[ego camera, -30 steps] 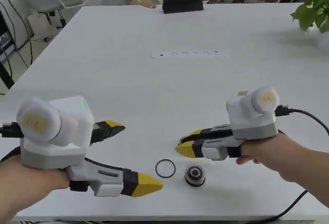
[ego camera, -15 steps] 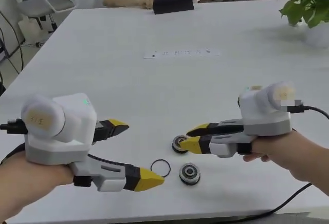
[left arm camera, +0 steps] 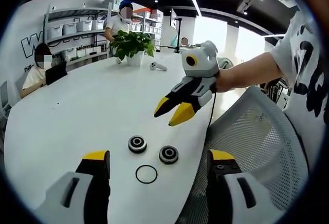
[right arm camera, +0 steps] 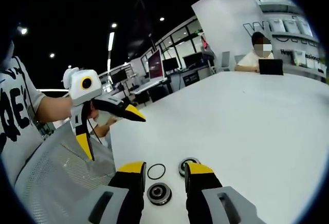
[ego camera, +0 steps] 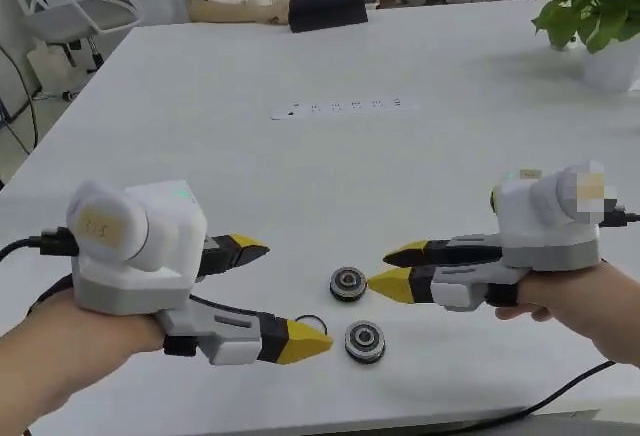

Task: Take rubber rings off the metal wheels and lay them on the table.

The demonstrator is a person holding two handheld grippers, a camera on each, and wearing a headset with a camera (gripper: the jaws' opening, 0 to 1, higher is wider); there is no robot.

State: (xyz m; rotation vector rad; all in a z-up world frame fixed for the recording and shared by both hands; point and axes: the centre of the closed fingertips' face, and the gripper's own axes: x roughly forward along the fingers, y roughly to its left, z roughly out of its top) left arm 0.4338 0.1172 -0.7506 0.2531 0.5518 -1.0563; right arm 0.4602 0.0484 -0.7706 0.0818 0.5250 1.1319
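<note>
I have both tools hovering low over the near edge of the white table (ego camera: 420,176), and neither holds anything. The left gripper (ego camera: 293,296) has its yellow-tipped jaws spread wide, the upper tip up off the surface and the lower tip reaching in towards the parts. The right gripper (ego camera: 382,268) comes in from the other side with its jaws parted by only a narrow gap and nothing between them. Its tips sit just beside the far wheel (ego camera: 348,283) without touching it. The near wheel (ego camera: 364,341) lies flat a little closer to me, apart from the first. One loose rubber ring (ego camera: 310,324) lies flat on the table just left of the near wheel. In the head view the left tool's lower tip partly covers it. In the left gripper view the ring (left arm camera: 146,174) is fully visible, in front of the two wheels and between my own jaws. In the right gripper view the near wheel (right arm camera: 157,193) sits between that tool's jaws, with the ring just beyond it. The far wheel looks to carry a dark band around its rim, though it is too small for me to be sure. Further up the table lies a white power strip (ego camera: 335,108), a potted plant (ego camera: 590,1) stands at the far right corner, and a person sits at the far end.
</note>
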